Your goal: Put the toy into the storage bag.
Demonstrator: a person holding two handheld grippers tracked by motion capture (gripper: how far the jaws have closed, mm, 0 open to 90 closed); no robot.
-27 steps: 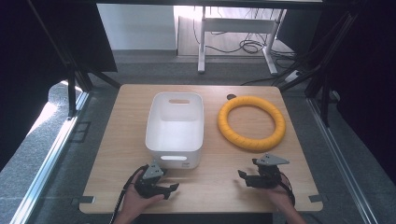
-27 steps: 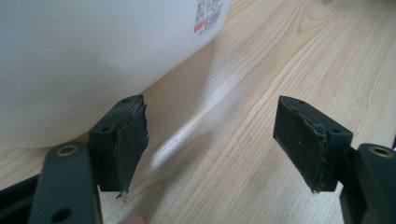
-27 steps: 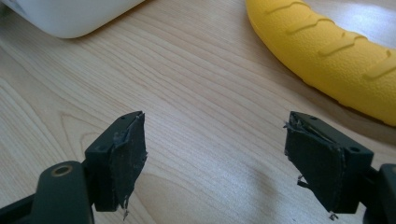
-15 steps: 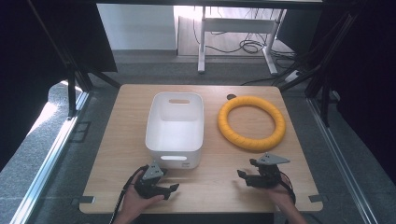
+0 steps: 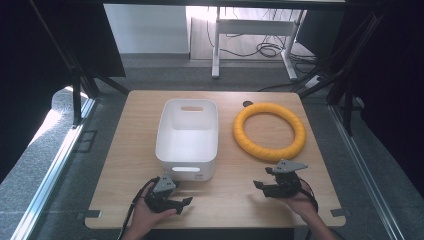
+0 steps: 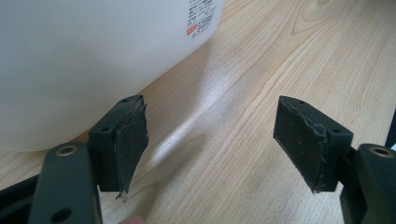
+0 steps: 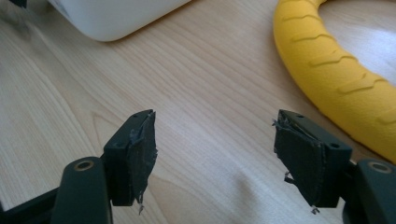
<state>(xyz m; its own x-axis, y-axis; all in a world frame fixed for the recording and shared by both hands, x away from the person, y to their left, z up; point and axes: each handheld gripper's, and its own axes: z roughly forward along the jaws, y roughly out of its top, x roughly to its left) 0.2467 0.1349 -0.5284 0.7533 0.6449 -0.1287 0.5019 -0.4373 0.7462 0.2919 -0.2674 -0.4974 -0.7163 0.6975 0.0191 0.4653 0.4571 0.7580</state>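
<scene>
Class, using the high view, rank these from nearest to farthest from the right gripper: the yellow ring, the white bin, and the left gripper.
Measured from the right gripper:
1. Yellow ring, just beyond it, at the table's right.
2. White bin, to its left, mid-table.
3. Left gripper, across the near edge on the left.
</scene>
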